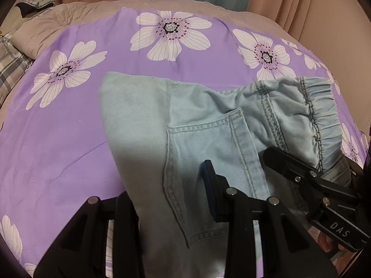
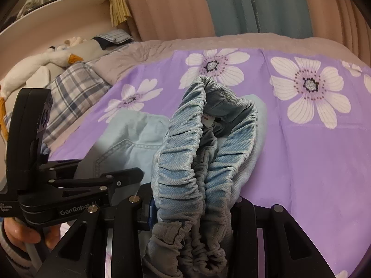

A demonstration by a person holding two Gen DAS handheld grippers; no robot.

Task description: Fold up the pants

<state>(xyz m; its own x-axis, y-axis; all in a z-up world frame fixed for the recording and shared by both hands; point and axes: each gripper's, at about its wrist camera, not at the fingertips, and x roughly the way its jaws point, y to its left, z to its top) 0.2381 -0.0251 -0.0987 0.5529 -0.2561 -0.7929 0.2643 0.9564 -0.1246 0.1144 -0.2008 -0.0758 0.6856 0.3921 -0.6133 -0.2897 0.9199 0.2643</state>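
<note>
Both sets of jaws grip the pants (image 1: 208, 125) on a purple floral bedsheet (image 1: 69, 139); curtains (image 2: 174, 7) behind.

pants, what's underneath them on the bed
The pants lie on a purple flowered sheet; both grippers hold their near edge. Whatever is directly under the denim is covered and cannot be seen.

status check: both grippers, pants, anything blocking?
Left gripper shut on light-blue denim pants. Right gripper shut on their elastic waistband. Purple floral bedspread, nothing blocking.

Floral purple bedspread (image 1: 69, 139), pink curtains (image 2: 167, 7)
</note>
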